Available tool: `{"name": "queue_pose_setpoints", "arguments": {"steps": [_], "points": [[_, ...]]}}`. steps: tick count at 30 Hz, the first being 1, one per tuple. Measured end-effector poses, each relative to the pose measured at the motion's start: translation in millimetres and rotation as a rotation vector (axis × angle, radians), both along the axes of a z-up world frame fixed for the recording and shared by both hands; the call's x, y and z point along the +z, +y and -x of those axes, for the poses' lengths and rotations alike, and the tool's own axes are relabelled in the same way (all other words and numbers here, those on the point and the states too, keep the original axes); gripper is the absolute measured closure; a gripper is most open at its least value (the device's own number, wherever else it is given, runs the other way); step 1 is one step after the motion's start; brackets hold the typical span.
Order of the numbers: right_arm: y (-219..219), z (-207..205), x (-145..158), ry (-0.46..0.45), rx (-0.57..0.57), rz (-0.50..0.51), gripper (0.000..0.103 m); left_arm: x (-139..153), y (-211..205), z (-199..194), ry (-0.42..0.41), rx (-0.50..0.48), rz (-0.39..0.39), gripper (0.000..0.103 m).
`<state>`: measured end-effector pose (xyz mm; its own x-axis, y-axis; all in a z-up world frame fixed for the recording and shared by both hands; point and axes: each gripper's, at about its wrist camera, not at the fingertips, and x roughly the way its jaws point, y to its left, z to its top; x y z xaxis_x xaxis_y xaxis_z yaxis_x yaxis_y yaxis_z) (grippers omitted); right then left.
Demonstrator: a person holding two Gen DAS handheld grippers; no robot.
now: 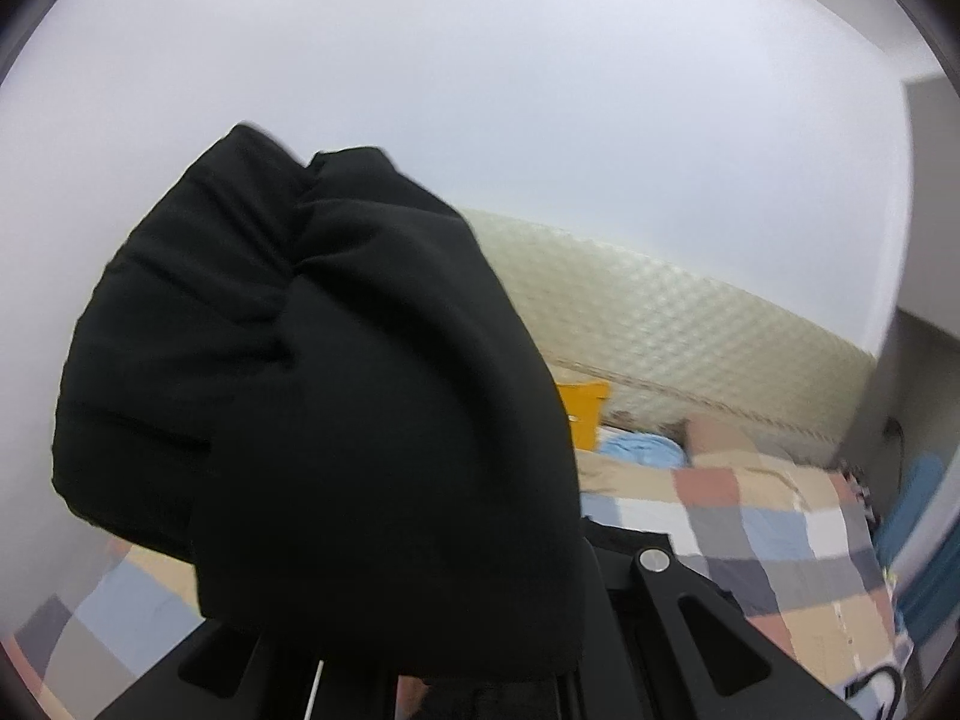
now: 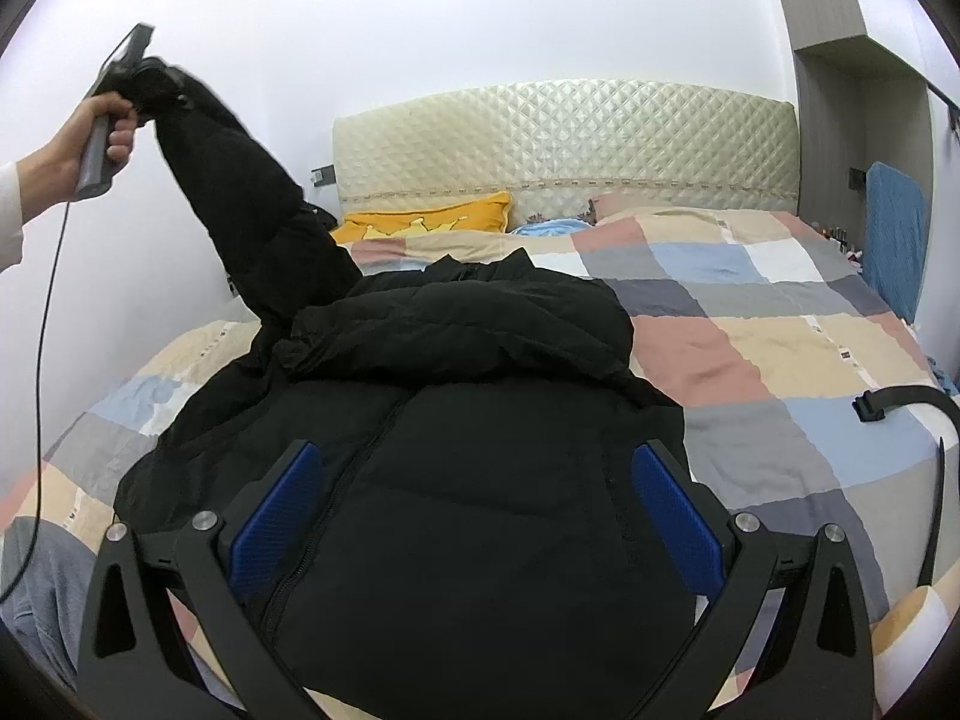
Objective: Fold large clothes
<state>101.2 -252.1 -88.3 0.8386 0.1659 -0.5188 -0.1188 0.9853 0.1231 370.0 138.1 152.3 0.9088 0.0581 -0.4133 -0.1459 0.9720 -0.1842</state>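
Note:
A black puffer jacket [image 2: 468,420] lies on the checked bed quilt [image 2: 780,330], zip up. My left gripper [image 2: 150,75] is shut on the end of the jacket's sleeve [image 2: 240,192] and holds it high above the bed's left side. In the left wrist view the bunched sleeve [image 1: 336,420] covers the fingers. My right gripper [image 2: 474,504] is open, with blue pads [image 2: 276,516] either side of the jacket's lower body, just above it.
A quilted cream headboard [image 2: 564,138] stands at the far end. A yellow pillow [image 2: 432,219] and a blue cloth [image 2: 546,228] lie by it. A black strap [image 2: 900,399] lies on the right. A blue towel [image 2: 894,240] hangs at the right wall.

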Motion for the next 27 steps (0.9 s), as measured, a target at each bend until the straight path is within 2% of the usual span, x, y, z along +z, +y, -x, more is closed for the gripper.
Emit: {"name": "queue_pose_setpoints", "arguments": {"steps": [5,9,14,20,22,27], "points": [[-12,4,2,-0.015,-0.009,-0.026,0.000,5,-81,-5,0.000,-0.101,-0.061,0.098],[-23,5,6,-0.041,-0.030,-0.014,0.000,2,-134,-5,0.003,-0.172,-0.081,0.098],[-40,1,7,-0.056,-0.068,-0.018,0.000,-15,-209,-10,0.033,-0.288,-0.112,0.098],[-55,-2,5,-0.053,-0.096,-0.055,0.000,-64,-286,-12,0.091,-0.408,-0.143,0.098],[-62,-1,4,-0.051,-0.106,-0.071,0.000,-82,-293,-8,0.112,-0.431,-0.138,0.098],[-77,-3,-1,-0.034,-0.150,-0.113,0.000,-143,-342,-26,0.185,-0.491,-0.138,0.098]]}}
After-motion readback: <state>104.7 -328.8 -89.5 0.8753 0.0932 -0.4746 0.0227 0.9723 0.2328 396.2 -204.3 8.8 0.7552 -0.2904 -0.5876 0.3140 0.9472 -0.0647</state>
